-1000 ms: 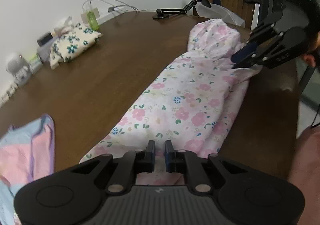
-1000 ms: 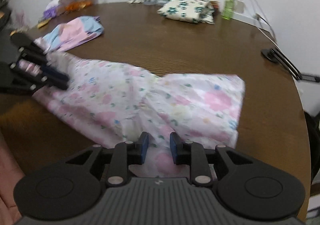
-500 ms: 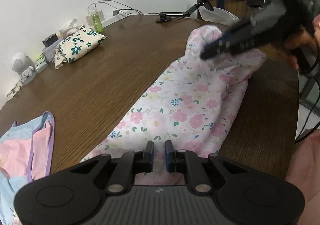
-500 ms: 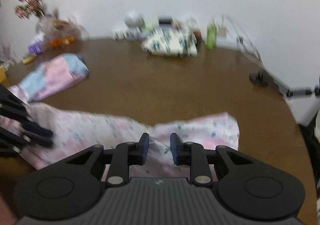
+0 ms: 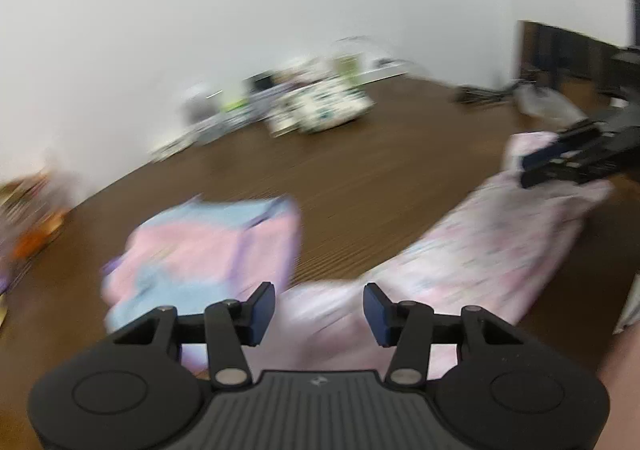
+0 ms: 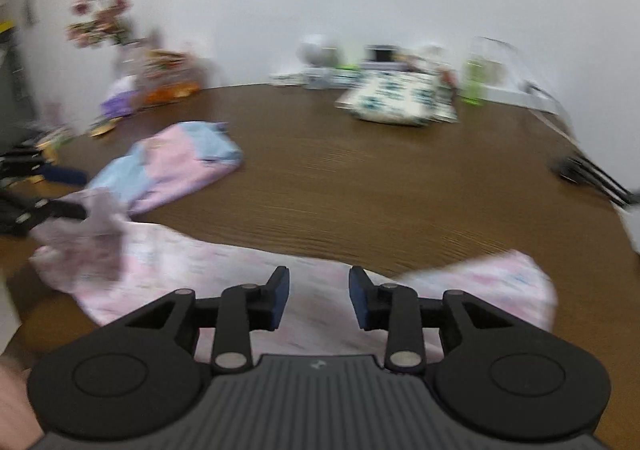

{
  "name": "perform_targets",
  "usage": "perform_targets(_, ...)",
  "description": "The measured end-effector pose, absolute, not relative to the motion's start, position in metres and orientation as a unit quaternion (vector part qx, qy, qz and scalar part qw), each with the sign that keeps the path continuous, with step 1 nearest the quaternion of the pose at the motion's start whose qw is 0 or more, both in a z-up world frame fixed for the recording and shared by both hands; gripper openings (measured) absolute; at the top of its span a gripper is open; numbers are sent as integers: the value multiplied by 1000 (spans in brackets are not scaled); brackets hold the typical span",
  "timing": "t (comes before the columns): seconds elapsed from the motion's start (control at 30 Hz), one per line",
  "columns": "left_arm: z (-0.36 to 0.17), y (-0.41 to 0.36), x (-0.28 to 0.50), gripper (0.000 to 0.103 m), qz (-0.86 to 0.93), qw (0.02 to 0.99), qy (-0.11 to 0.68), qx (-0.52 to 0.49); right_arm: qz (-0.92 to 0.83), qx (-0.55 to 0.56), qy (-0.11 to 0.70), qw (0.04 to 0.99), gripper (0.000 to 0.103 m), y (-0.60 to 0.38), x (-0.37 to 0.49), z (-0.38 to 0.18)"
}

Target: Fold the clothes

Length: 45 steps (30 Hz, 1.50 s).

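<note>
- The brown desk (image 6: 400,185) carries everything.
- The floral garment (image 6: 224,274) lies along the desk's near edge, folded into a long narrow strip; cross-folds look still to come.
- A pink-and-blue garment (image 6: 172,165) lies beyond it, seemingly unfolded.
- A folded patterned cloth (image 6: 400,101) sits at the desk's far side, apparently done.
- The left claw (image 5: 319,308) and right claw (image 6: 319,298) are opening over the floral garment, gripping nothing.

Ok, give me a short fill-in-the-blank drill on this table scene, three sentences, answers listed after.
1. The floral garment lies stretched across the brown wooden ____.
2. The pink and ____ garment lies beside it on the table.
3. The left gripper and the right gripper have their jaws opening, and neither one ____ the cloth.

Missing words: table; blue; grips
</note>
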<state>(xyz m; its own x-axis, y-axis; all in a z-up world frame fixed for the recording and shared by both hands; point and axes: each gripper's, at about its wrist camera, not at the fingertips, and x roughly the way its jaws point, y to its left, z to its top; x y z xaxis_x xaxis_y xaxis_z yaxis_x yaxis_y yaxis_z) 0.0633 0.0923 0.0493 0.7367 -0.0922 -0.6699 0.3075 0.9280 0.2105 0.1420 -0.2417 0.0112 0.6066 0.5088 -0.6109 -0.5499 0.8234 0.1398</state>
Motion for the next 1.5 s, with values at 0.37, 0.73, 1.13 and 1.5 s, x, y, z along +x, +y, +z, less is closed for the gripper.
perform_targets(0.37, 23, 124, 95, 47, -147, 879, 407, 202, 421, -54, 359, 831, 34, -132, 137, -8)
perform_targets(0.73, 17, 106, 61, 2, -231, 857, 388, 248, 402, -76, 386, 827, 30, -120, 131, -22)
perform_targets(1.13, -15, 96, 42, 4, -238, 840, 414, 257, 467, -77, 332, 816, 25, -76, 138, 26)
perform_targets(1.5, 39, 149, 21, 51, -196, 896, 365, 160, 472, -132, 370, 789, 25, -36, 129, -19)
